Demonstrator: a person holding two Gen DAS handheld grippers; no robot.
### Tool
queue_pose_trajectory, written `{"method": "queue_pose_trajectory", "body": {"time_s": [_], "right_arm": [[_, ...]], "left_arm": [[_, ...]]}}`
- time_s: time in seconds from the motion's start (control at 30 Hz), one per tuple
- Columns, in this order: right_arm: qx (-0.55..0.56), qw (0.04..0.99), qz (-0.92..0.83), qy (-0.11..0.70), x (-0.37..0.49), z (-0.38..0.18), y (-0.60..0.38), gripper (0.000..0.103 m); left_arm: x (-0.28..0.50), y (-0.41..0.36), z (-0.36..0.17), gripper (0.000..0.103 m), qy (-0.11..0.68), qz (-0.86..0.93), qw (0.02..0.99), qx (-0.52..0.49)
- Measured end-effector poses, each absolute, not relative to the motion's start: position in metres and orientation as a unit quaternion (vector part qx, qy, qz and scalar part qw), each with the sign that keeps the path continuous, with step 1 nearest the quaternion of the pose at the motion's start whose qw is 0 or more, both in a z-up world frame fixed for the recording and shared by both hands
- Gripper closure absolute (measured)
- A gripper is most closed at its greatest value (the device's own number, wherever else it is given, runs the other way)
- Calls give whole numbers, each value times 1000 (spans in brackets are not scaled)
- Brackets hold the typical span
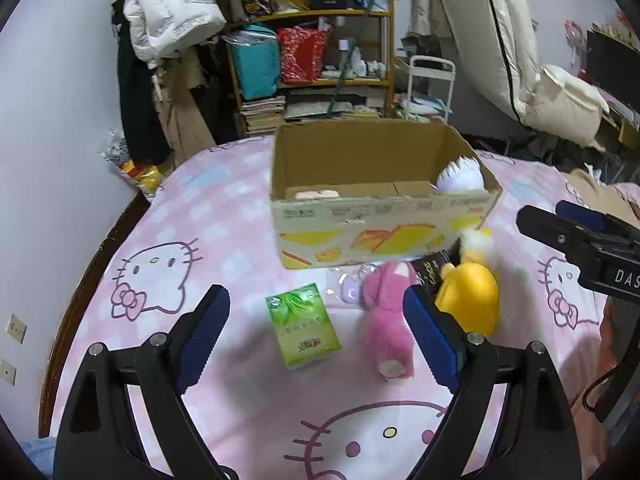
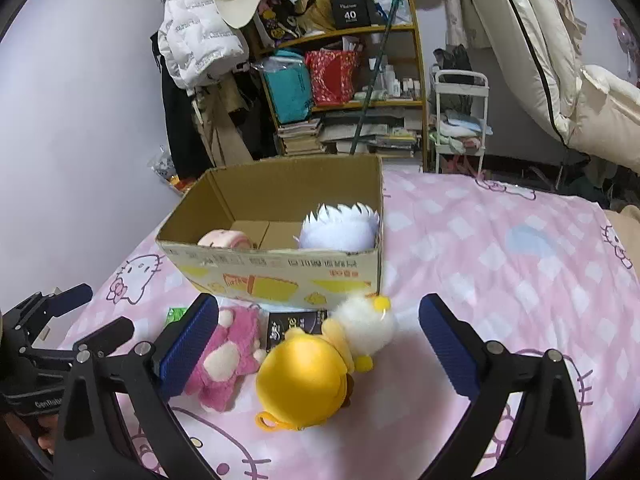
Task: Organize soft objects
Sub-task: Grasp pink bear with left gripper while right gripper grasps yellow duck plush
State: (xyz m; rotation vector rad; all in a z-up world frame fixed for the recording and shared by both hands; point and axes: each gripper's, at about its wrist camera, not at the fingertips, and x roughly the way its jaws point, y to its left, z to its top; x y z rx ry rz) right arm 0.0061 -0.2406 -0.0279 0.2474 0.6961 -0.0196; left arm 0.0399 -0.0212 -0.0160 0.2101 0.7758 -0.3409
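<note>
Your two grippers hung over a pink cartoon-cat bedspread (image 1: pixel 248 240) while a cardboard box (image 1: pixel 376 236) stood open at its middle. Your left gripper (image 1: pixel 316 336) had its jaws spread wide and empty, the blue pads (image 1: pixel 204 340) framing a green tissue pack (image 1: pixel 304 330) that lay flat on the cover. Just right of the pack lay a pink plush (image 1: pixel 386 320), its far side partly hidden behind the right pad. Your right gripper (image 2: pixel 320 344) was likewise released, holding nothing, its fingers either side of a yellow plush (image 2: pixel 308 380) with a white fluffy part (image 2: pixel 366 322) towards the box. That toy lay on the bedspread just in front of the box's near wall, touching or nearly touching the pink plush (image 2: pixel 226 364) on its left. Between the two toys and the box lay a dark flat packet (image 2: pixel 290 326), and the left view showed a clear pale-purple item (image 1: pixel 352 290) beside it. Inside the box sat a white spiky plush (image 2: pixel 340 226) against the right wall and a pink round plush (image 2: pixel 224 238) at the left. A cluttered shelf (image 2: pixel 344 76) stood beyond the bed.
</note>
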Motion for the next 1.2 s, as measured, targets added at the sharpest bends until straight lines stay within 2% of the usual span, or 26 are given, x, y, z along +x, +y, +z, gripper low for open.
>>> {"method": "queue_pose_trajectory", "body": {"time_s": [0.63, 1.1, 1.17, 1.2], "right_arm": [[144, 887, 8, 438, 29, -76, -233, 0], [162, 852, 18, 498, 47, -112, -229, 0], [161, 850, 16, 502, 48, -115, -229, 0], [158, 849, 15, 505, 49, -116, -229, 0]], "left_arm": [[49, -68, -68, 16, 438, -216, 857, 165], [64, -85, -104, 16, 499, -231, 819, 162], [65, -87, -107, 16, 501, -231, 818, 163], [65, -87, -108, 20, 500, -230, 819, 164]]}}
